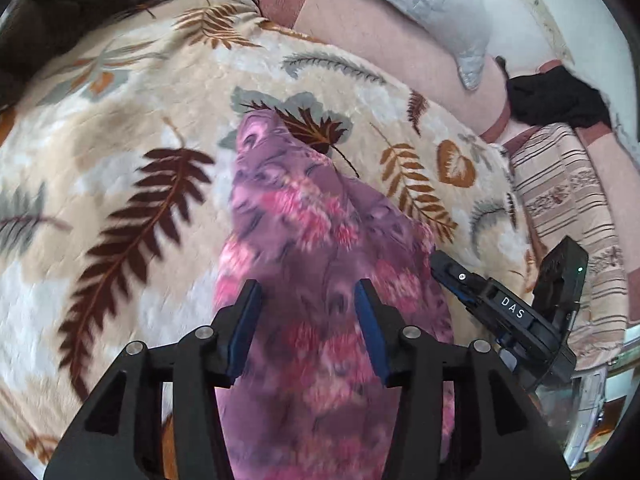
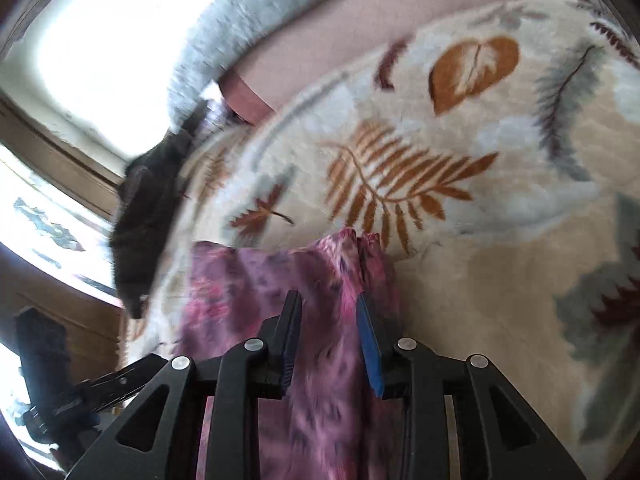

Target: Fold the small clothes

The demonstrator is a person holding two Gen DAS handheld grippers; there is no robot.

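Purple-pink floral garment [image 1: 320, 240] lies lengthwise on leaf-print blanket [image 1: 120, 128], spread for folding. Left gripper [image 1: 306, 294] partly open above it, pads clear. Right gripper [image 2: 328, 304] narrower, cloth between jaws; grip uncertain.

A cream leaf-print blanket [image 1: 120, 128] carries a purple-pink flowered garment [image 1: 320, 240] lying directly on it.

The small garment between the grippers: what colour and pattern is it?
Purple garment with blurry pink floral patches and dark flecks, clearest in the left wrist view.
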